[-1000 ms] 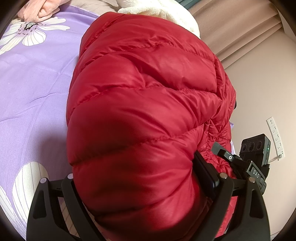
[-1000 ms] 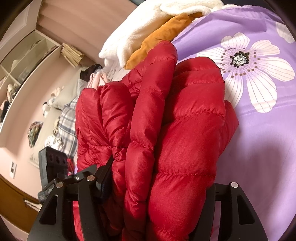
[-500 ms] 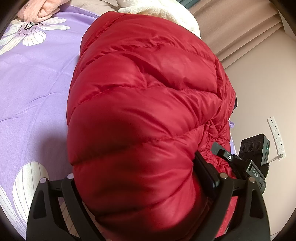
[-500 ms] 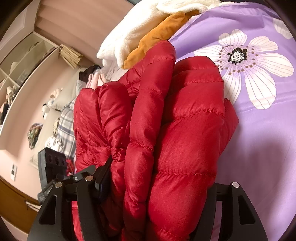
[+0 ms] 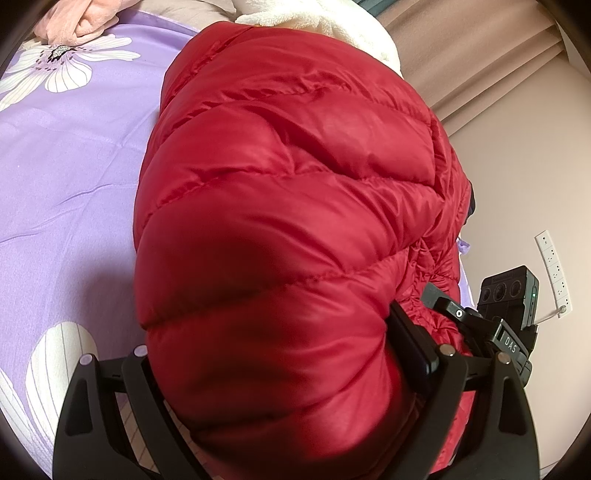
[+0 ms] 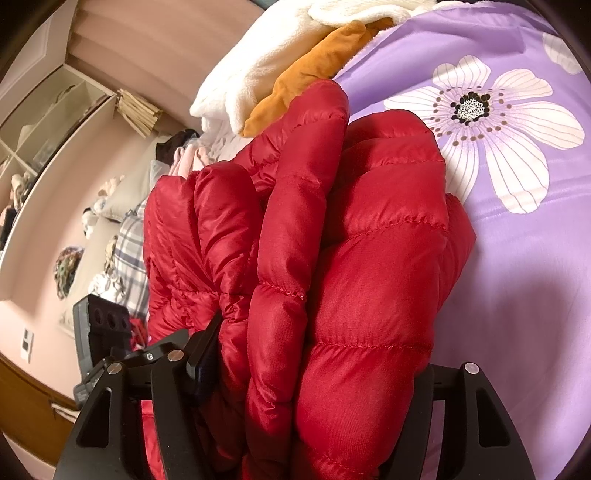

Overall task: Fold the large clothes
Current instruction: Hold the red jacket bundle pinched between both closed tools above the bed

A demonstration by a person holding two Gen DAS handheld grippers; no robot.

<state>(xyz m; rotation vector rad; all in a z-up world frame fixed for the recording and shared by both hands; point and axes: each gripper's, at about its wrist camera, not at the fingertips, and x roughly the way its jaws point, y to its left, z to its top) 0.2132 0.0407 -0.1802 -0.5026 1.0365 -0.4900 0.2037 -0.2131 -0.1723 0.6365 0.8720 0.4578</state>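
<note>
A puffy red quilted jacket (image 5: pixel 295 206) lies bundled in thick folds on the purple flowered bedsheet (image 5: pixel 66 192). My left gripper (image 5: pixel 277 350) is shut on one bulging end of it, the padding swelling out between the black fingers (image 5: pixel 410 343). In the right wrist view the same jacket (image 6: pixel 369 258) shows several stacked folds. My right gripper (image 6: pixel 317 354) is shut on them; its right finger is partly hidden by fabric. Each view shows the other gripper just beyond the jacket (image 5: pixel 506 306) (image 6: pixel 103 325).
A white fleece blanket (image 6: pixel 266 62) and an orange garment (image 6: pixel 317 74) lie heaped behind the jacket. A pink cloth (image 5: pixel 81 18) sits at the bed's far corner. Beyond the bed edge are a curtain (image 5: pixel 480 66), a wall power strip (image 5: pixel 554 273) and shelves (image 6: pixel 44 122).
</note>
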